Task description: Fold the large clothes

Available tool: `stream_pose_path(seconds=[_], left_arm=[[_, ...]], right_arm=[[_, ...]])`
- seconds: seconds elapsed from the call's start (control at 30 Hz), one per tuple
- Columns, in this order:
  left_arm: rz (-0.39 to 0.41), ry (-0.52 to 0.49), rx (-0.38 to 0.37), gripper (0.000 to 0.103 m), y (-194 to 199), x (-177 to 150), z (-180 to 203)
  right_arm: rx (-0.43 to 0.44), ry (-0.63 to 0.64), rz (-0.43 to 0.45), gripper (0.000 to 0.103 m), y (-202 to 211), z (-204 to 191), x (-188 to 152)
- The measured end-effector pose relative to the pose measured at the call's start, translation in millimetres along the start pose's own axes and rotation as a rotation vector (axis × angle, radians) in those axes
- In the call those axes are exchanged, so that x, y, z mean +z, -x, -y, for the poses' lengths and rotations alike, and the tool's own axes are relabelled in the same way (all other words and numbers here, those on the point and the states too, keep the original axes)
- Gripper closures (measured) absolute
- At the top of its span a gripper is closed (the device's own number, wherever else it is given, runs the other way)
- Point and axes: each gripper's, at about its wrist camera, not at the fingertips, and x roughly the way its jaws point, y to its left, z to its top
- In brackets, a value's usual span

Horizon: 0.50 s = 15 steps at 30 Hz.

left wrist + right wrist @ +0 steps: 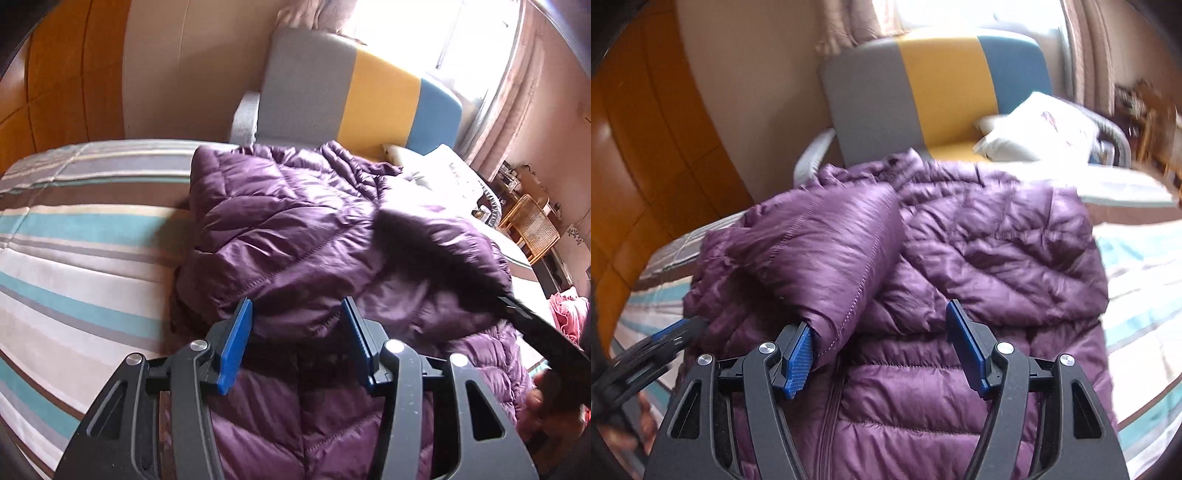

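Observation:
A purple quilted down jacket (295,221) lies spread on the bed, front up, with its zipper (827,424) running toward me. One sleeve (820,258) is folded across the chest; its cuff end rests against the left pad of my right gripper (879,321), whose jaws stand wide apart with the other pad clear of the fabric. My left gripper (295,301) hovers open over the jacket's lower body, and puffy fabric shows between its blue pads (236,343) without being pinched. Each gripper shows at the edge of the other's view: right gripper (539,332), left gripper (665,336).
The bed has a striped cover (74,258) in teal, grey and white. Behind it stand a grey, yellow and blue headboard (369,92) and white pillows (1034,129). A wooden wardrobe (66,74) is at left, with a rattan chair (535,221) and pink cloth (569,314) at right.

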Motion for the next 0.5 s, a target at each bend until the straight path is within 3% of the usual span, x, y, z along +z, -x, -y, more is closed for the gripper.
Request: stream_pose_path(seconds=[0.17,0.27,0.5], left_arm=[[-0.03,-0.019,0.021,0.054,-11.7,0.0,-1.5],[-0.037,-0.015,0.018,0.054,-15.4,0.3,-2.7],[-0.038,-0.02,0.017,0.054,-19.5,-1.6,-1.4]], right_arm=[[0.03,0.106,-0.006,0.036,5.4,-14.2,5.2],[0.038,0.068,-0.029,0.036,8.2,-3.1,2.3],[0.095,0.072,0.024,0.036,29.7,-9.9,3.1]])
